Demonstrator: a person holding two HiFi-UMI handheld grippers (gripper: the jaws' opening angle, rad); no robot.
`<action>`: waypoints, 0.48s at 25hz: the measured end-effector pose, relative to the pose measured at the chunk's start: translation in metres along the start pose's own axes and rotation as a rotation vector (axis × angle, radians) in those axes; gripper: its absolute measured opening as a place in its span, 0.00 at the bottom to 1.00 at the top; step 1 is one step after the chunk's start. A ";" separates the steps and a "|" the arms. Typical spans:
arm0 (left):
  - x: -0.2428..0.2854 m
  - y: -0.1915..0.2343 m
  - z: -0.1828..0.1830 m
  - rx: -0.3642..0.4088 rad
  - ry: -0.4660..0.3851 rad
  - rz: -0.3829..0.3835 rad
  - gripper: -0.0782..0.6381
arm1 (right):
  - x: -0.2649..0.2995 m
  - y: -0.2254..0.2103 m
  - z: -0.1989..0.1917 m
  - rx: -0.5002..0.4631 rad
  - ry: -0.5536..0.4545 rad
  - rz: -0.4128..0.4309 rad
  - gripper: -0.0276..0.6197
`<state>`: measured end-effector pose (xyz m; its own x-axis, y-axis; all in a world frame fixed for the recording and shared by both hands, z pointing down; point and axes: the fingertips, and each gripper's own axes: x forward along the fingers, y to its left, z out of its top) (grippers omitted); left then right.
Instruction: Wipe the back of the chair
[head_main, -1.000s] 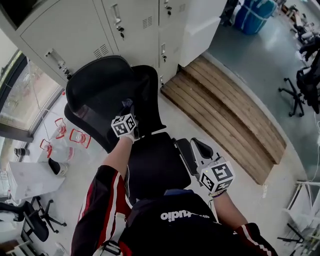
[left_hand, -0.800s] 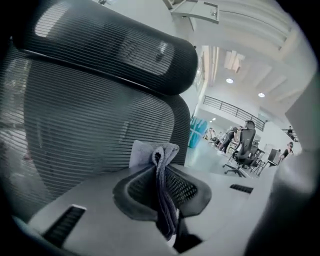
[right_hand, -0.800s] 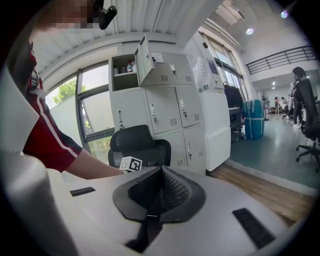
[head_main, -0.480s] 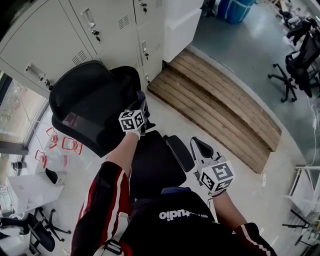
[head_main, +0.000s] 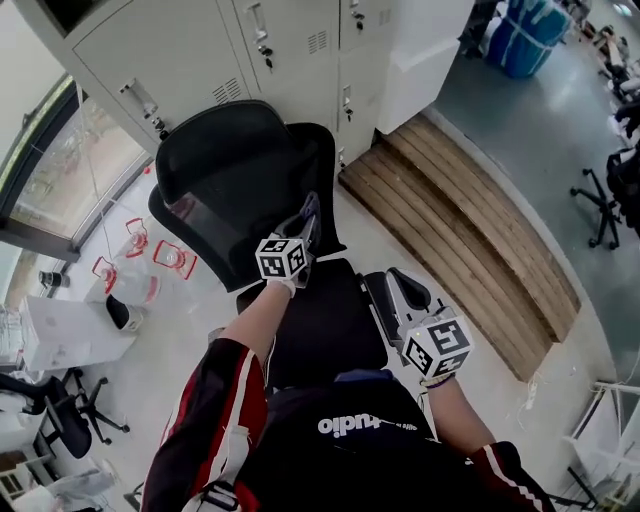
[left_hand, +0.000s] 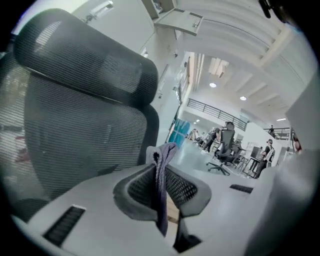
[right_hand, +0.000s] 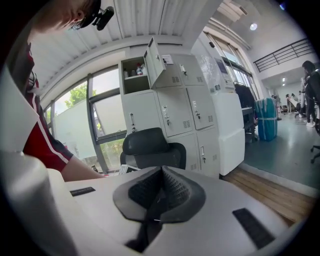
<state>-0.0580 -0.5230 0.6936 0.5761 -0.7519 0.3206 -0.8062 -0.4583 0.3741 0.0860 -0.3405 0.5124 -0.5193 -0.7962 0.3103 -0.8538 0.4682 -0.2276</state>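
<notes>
The left gripper's (left_hand: 160, 172) fingers are pinched tight on a purple-grey cloth (left_hand: 162, 215) that hangs lengthwise between them. Just beyond them and to their left rises the chair back (head_main: 235, 170): black mesh, upright, headrest topmost, its front facing the fingers. The right gripper's (right_hand: 160, 187) fingers are closed on nothing and point at the chair from well apart. The white lettering (head_main: 358, 428) on the person's dark top is unreadable.

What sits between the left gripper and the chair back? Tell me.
Only the cloth, pinched in the left gripper; past its tip nothing else stands before the chair back, as the left gripper view shows.
</notes>
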 end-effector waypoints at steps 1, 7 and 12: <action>-0.016 0.014 -0.002 -0.007 -0.004 0.033 0.19 | 0.004 0.009 0.001 -0.004 0.002 0.021 0.07; -0.128 0.115 -0.026 -0.093 -0.039 0.276 0.19 | 0.030 0.063 -0.002 -0.048 0.033 0.156 0.07; -0.213 0.187 -0.053 -0.079 -0.019 0.464 0.19 | 0.049 0.098 -0.009 -0.076 0.065 0.231 0.07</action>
<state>-0.3247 -0.4232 0.7418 0.1544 -0.8777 0.4537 -0.9648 -0.0350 0.2606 -0.0230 -0.3303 0.5132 -0.6998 -0.6399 0.3173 -0.7115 0.6639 -0.2302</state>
